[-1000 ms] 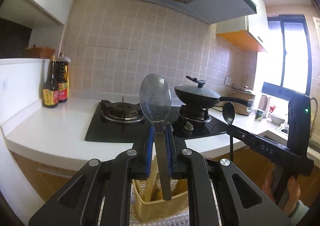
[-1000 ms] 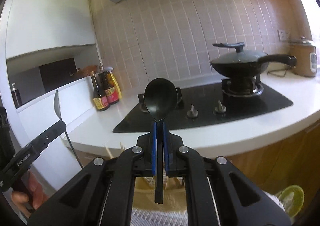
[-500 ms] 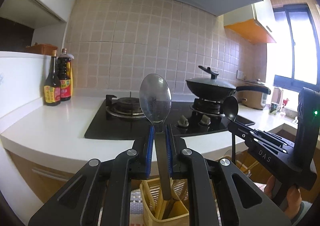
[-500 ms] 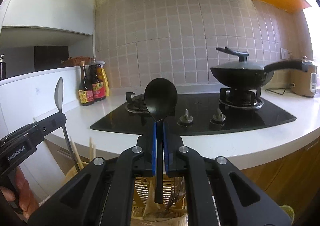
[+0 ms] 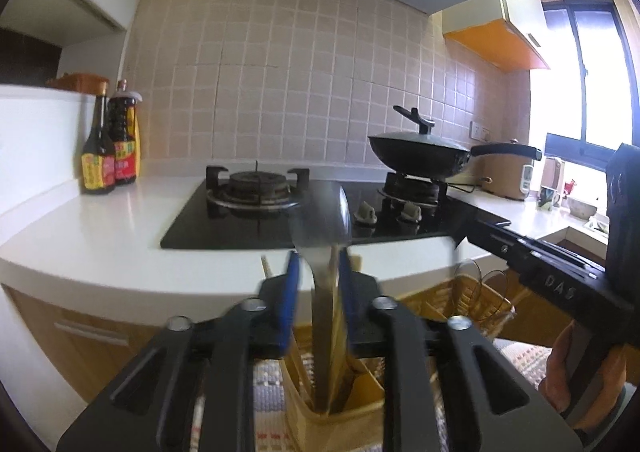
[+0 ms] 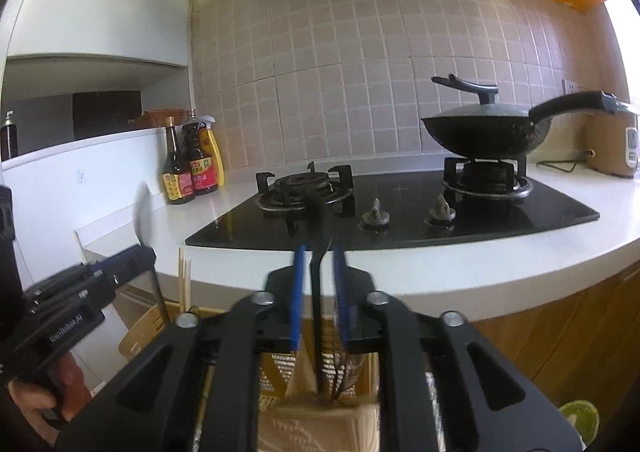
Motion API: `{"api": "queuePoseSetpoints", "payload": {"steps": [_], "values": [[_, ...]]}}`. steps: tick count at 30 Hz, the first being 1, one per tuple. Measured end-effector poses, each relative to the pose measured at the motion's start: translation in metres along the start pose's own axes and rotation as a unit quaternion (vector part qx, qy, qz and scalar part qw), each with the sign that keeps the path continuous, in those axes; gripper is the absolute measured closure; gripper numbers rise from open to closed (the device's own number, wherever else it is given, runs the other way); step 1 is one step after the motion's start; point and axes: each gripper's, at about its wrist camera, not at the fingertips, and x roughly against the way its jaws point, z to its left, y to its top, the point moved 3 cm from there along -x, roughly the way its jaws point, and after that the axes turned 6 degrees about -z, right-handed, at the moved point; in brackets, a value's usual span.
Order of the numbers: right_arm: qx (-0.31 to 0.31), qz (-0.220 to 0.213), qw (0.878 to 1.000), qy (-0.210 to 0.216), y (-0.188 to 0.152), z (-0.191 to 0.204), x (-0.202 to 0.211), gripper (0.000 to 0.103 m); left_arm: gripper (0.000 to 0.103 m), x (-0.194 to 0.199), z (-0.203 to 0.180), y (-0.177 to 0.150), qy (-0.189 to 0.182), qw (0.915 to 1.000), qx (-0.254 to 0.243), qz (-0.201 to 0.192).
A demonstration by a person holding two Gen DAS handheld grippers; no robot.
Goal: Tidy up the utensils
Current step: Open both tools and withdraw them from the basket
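My left gripper (image 5: pixel 318 268) is opening its jaws, and the blurred metal spoon (image 5: pixel 324 236) stands loose between the blue pads. Its handle reaches down into the yellow utensil holder (image 5: pixel 360 404) right below. My right gripper (image 6: pixel 319 260) is opening its jaws too. The black spoon (image 6: pixel 320 292) hangs free between its pads with its handle end inside the beige holder (image 6: pixel 320 424). Neither pair of pads presses on its spoon. The two grippers are side by side over the holder: the right one shows at the left wrist view's right edge, the left one at the right wrist view's left edge.
Beyond the holder runs a white counter (image 5: pixel 100 236) with a black gas hob (image 5: pixel 256 212). A lidded wok (image 6: pixel 484 128) sits on the right burner, and sauce bottles (image 5: pixel 108 156) stand at the left. Chopsticks (image 6: pixel 184 280) stick up from the holder, which rests on a patterned cloth (image 5: pixel 268 396).
Both grippers have sunk toward the holder and their jaws have parted. The metal spoon and the black spoon have slipped down between the pads into the holder.
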Motion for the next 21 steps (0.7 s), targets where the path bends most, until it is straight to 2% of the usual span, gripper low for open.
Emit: {"api": "queuePoseSetpoints", "payload": {"steps": [3,8,14,19,21], "values": [[-0.009,0.002,1.000,-0.001,0.001,-0.004,0.011,0.075,0.078,0.007,0.002,-0.004,0.001,1.0000,0.002,0.004],[-0.026,0.016,1.000,0.000,0.005,-0.005,0.041,0.075,0.070,0.030,0.005,0.000,-0.007,0.9997,0.022,0.008],[-0.026,0.054,0.998,-0.007,0.003,0.003,0.075,0.075,0.067,0.064,-0.004,0.005,-0.021,0.9985,0.034,0.037],[-0.015,0.104,0.994,0.000,-0.016,0.016,0.103,0.075,0.064,0.091,-0.015,-0.014,-0.037,0.9930,0.040,0.105],[-0.017,0.124,0.992,0.003,-0.027,0.021,0.110,0.075,0.064,0.100,-0.020,-0.030,-0.042,0.9876,0.044,0.145]]}}
